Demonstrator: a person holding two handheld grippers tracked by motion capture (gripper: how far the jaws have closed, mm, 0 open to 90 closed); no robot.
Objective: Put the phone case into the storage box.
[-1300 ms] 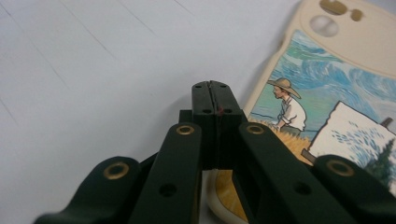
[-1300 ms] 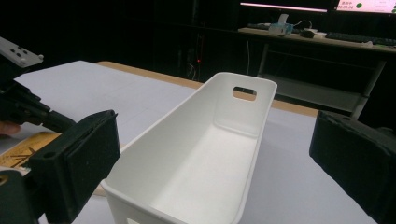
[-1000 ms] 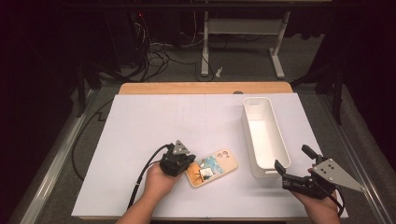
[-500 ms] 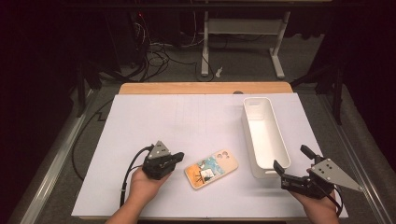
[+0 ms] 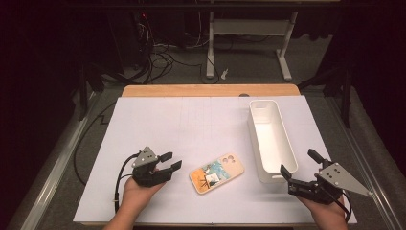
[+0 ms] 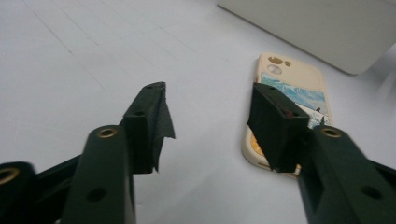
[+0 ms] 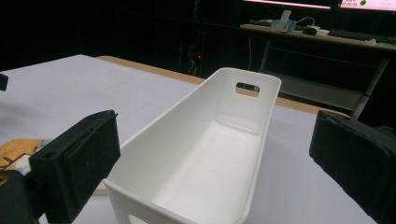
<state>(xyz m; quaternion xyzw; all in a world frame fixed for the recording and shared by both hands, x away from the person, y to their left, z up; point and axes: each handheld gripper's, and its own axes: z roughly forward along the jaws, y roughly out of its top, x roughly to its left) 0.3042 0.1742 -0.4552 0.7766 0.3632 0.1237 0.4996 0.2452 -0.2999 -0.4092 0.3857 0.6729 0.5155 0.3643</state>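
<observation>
A cream phone case [image 5: 217, 173] with a blue wave print lies flat on the white table, camera cutout toward the far right. My left gripper [image 5: 171, 160] rests just left of it, open, with nothing between the jaws. In the left gripper view the left gripper [image 6: 208, 93] points past the phone case [image 6: 299, 79], which lies beside the right jaw. An empty white bin [image 5: 270, 139] stands lengthwise at the right. My right gripper [image 5: 298, 162] is open at the bin's near end. In the right gripper view the right gripper [image 7: 215, 126] frames the bin [image 7: 219, 140].
A white sheet [image 5: 191, 124] covers the table, with a wooden edge [image 5: 210, 90] at the back. Cables and a desk frame [image 5: 246, 43] are on the dark floor beyond. The phone case's corner [image 7: 18, 149] shows left of the bin in the right gripper view.
My left gripper has drawn back to the left, away from the phone case's near end. The phone case and the right gripper have stayed put.
</observation>
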